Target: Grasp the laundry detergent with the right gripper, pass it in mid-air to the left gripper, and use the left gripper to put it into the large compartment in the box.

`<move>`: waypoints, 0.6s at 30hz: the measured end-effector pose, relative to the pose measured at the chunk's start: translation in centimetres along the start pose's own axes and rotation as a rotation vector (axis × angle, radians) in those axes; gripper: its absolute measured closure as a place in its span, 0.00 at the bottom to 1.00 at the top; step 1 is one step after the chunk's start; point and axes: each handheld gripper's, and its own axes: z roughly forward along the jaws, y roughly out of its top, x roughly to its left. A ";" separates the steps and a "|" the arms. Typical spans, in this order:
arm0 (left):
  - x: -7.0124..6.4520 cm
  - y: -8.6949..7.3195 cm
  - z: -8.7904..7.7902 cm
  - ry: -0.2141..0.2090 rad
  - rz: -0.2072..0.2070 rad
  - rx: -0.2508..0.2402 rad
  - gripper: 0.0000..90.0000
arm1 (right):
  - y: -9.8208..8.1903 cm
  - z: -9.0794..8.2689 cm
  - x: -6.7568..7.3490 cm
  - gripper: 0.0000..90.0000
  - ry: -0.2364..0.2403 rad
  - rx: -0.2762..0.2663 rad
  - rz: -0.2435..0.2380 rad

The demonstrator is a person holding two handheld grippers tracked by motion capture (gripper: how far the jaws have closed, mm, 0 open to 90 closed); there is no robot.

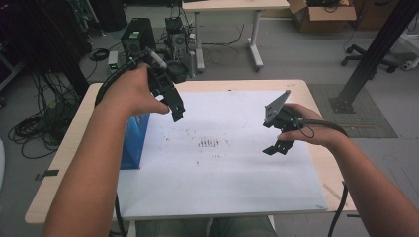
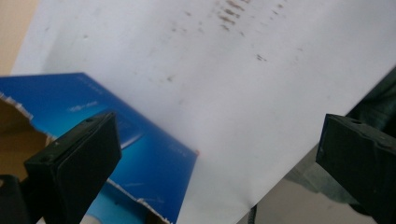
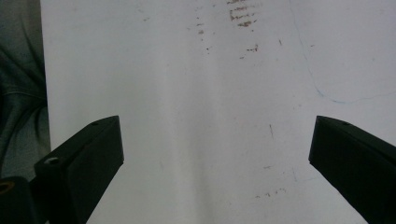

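From above, we see a wooden surface [image 1: 74, 148] under a smudged white sheet [image 1: 222, 173], cables on the floor beyond. The glossy blue box [image 1: 134, 140] lies at the sheet's 9 o'clock edge, below our left claw [image 1: 177, 114]; our right claw [image 1: 277, 148] hovers at 3 o'clock. The left gripper view shows the jaws apart over the box's [image 2: 154, 163] torn cardboard edge. The right gripper view shows the jaws apart above bare sheet [image 3: 210, 116].

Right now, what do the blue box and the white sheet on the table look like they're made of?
Blue box: likely cardboard with a glossy printed skin; its torn edge shows brown fibre. White sheet: probably matte paper or thin board, lying flat and scuffed with dark marks.
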 end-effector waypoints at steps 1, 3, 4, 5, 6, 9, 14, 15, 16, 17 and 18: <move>0.0 0.0 0.0 0.000 0.000 0.000 0.00 | 0.0 0.0 0.0 0.04 0.000 0.000 0.000; -0.7 0.4 0.5 -0.028 0.073 0.000 0.00 | 0.1 -0.2 0.1 0.04 0.006 0.004 -0.001; -0.7 0.4 0.5 -0.028 0.073 0.000 0.00 | 0.1 -0.2 0.1 0.04 0.006 0.004 -0.001; -0.9 0.6 0.7 -0.029 0.103 0.001 0.00 | 0.1 -0.2 0.1 0.04 0.007 0.010 -0.005; -1.5 0.9 1.2 -0.046 0.159 0.021 0.00 | 0.2 -0.3 0.2 0.04 0.011 0.018 -0.007; -2.1 1.2 1.6 -0.047 0.215 0.034 0.00 | 0.4 -0.4 0.2 0.04 0.016 0.032 -0.009; -3.0 1.7 2.4 -0.060 0.299 0.045 0.00 | 0.8 -0.7 0.2 0.04 0.023 0.077 -0.011; -3.0 1.8 2.5 -0.065 0.307 0.050 0.00 | 0.8 -0.7 0.1 0.04 0.020 0.083 -0.010; -3.2 1.9 2.8 -0.066 0.328 0.052 0.00 | 0.9 -0.7 0.1 0.04 0.021 0.087 -0.009; -3.4 2.0 3.2 -0.076 0.354 0.060 0.00 | 1.0 -0.7 0.0 0.04 0.026 0.099 -0.015; -3.4 2.0 3.2 -0.076 0.354 0.060 0.00 | 1.0 -0.6 0.0 0.04 0.027 0.101 -0.013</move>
